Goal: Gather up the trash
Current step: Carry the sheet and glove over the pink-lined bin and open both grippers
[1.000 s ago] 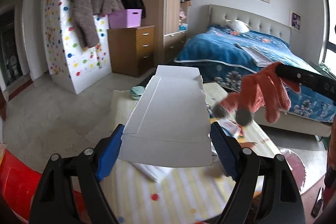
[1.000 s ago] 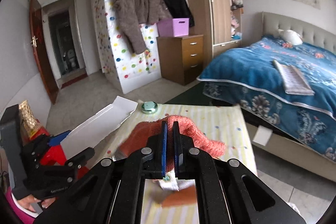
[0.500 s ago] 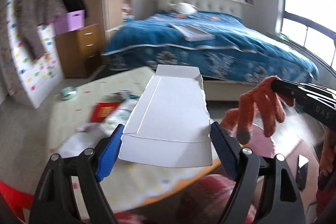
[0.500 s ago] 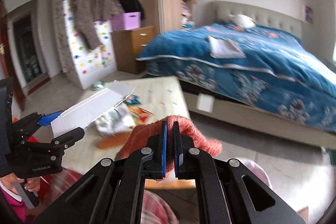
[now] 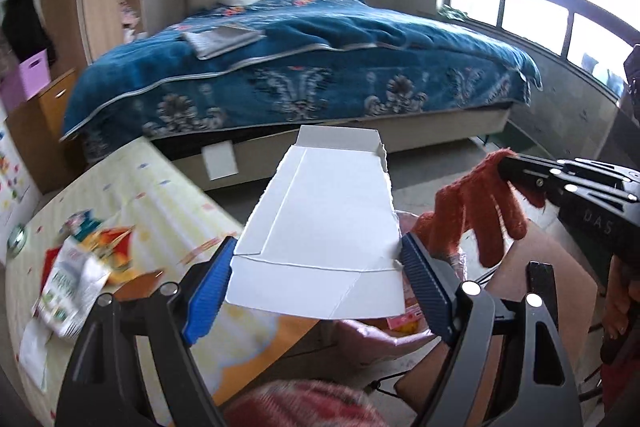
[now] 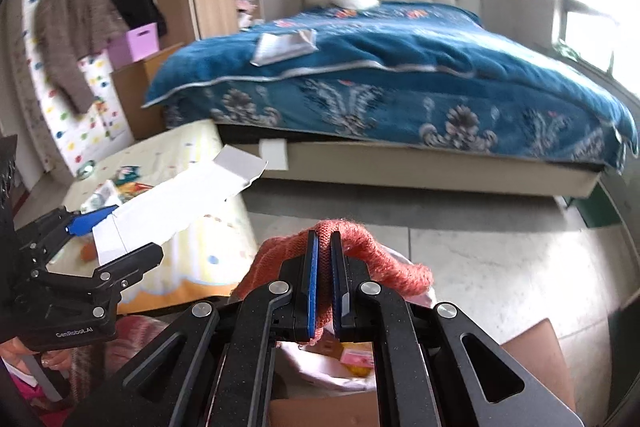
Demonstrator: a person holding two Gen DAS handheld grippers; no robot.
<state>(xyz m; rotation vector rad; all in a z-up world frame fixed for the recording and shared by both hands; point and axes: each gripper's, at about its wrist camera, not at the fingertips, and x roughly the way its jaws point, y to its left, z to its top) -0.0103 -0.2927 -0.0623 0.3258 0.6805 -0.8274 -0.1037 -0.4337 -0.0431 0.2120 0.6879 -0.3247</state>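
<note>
While each gripper grasps one thing: left jaws on one white card (image 5: 324, 223), right jaws on one orange glove (image 6: 360, 247).

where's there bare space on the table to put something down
The near half of the table is bare striped cloth, from the cardboard sheet held in the left gripper out to the scalloped front edge. The bed-side strip past the wrappers also looks clear. The far left part is crowded with wrappers, papers and a small round tin.
</note>
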